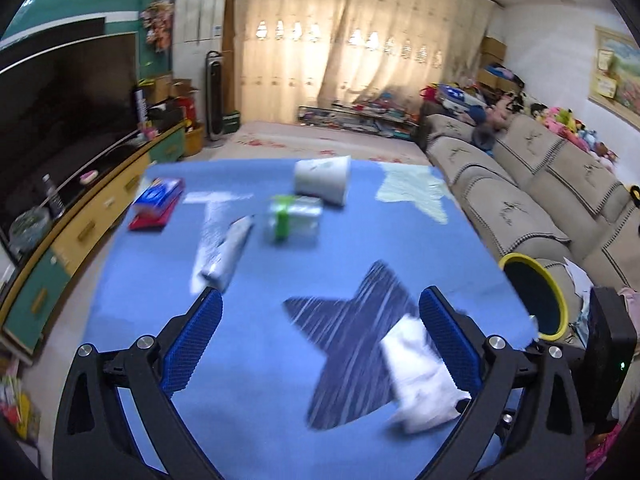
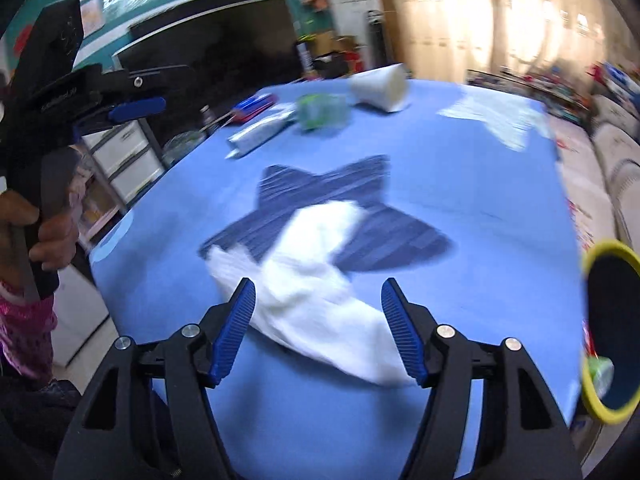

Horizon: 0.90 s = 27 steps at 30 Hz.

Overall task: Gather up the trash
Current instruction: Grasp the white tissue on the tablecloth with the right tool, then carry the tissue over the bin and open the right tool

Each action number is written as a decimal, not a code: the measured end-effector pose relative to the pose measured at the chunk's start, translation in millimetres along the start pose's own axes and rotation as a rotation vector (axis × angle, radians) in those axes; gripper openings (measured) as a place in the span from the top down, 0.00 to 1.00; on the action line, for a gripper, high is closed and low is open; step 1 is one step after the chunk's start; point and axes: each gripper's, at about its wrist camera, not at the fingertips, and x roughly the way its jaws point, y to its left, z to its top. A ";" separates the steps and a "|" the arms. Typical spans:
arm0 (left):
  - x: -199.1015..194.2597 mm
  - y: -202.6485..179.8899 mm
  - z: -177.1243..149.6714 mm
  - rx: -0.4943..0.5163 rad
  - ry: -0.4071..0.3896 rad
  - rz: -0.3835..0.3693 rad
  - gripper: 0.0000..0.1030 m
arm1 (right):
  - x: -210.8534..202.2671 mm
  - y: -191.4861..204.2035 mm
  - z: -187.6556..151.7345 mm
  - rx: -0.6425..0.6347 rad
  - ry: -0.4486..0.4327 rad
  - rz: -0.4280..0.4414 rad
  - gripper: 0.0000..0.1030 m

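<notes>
The crumpled white paper tissue (image 2: 320,292) lies slantwise on the blue bench (image 2: 460,320), right between the right gripper (image 2: 318,304) fingers, half open and empty. The left gripper (image 1: 322,312), wide open and holding nothing, has it by its right finger.

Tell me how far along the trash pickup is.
Done: one green item lies inside the yellow-rimmed dark bin. In hand: nothing; the left hand-held gripper and right hand-held gripper are open, the right over the crumpled white tissue. Left: tissue, white paper cup, green-banded packet, white tube.
</notes>
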 end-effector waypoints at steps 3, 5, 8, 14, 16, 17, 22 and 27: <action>-3.0 11.7 -15.2 -0.032 -0.005 0.001 0.06 | 20.4 15.8 3.7 -0.046 0.052 -0.018 0.39; -2.3 23.4 -22.5 -0.062 0.002 -0.016 0.06 | 30.5 19.7 4.9 -0.057 0.072 -0.053 0.39; 4.2 22.4 -29.5 -0.090 0.013 -0.026 0.06 | 34.6 17.9 -1.3 -0.061 0.088 -0.077 0.39; 12.0 20.9 -37.5 -0.114 0.027 -0.032 0.06 | 33.1 23.7 -1.3 -0.097 0.087 -0.085 0.92; 13.7 20.1 -38.6 -0.115 0.031 -0.034 0.06 | 29.7 22.7 -0.3 -0.090 0.085 -0.078 0.92; 14.3 19.3 -39.0 -0.114 0.034 -0.034 0.06 | 26.2 20.9 0.4 -0.081 0.081 -0.069 0.93; 17.3 14.3 -38.0 -0.105 0.039 -0.036 0.06 | -15.2 -0.8 5.7 -0.010 -0.019 -0.089 0.93; 22.7 6.8 -38.0 -0.091 0.055 -0.044 0.06 | -79.9 -65.5 3.1 0.147 -0.151 -0.249 0.93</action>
